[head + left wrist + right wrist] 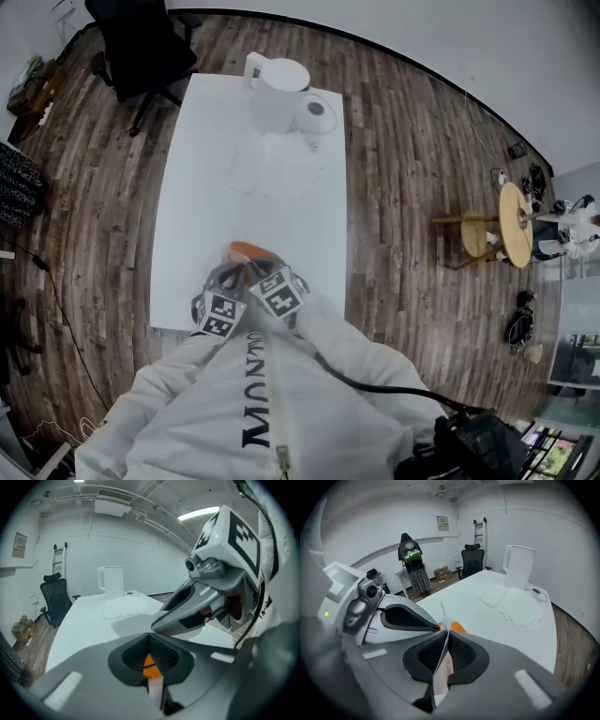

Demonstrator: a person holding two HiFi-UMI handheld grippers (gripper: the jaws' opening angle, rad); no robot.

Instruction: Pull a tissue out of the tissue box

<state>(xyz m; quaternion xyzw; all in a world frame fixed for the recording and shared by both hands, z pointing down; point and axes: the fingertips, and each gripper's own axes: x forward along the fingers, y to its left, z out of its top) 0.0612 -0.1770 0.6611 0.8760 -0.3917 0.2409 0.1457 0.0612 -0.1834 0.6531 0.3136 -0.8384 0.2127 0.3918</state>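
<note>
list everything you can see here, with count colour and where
table: 1, white, on wooden floor
jug: 1, white, table's far end
round object: 1, white, beside jug
loose tissues: count unclear, white, flat before jug
tissue box: 1, orange, near table edge, by grippers
tissue: 1, white, in right gripper
office chair: 1, black, table's far left
stool: 1, wooden, floor at right
left gripper: 1, grey, jaws together
right gripper: 1, grey, jaws shut on tissue

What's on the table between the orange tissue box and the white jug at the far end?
A patch of flat white tissues, just short of the jug; bare table nearer the tissue box. Head view shows it.
</note>
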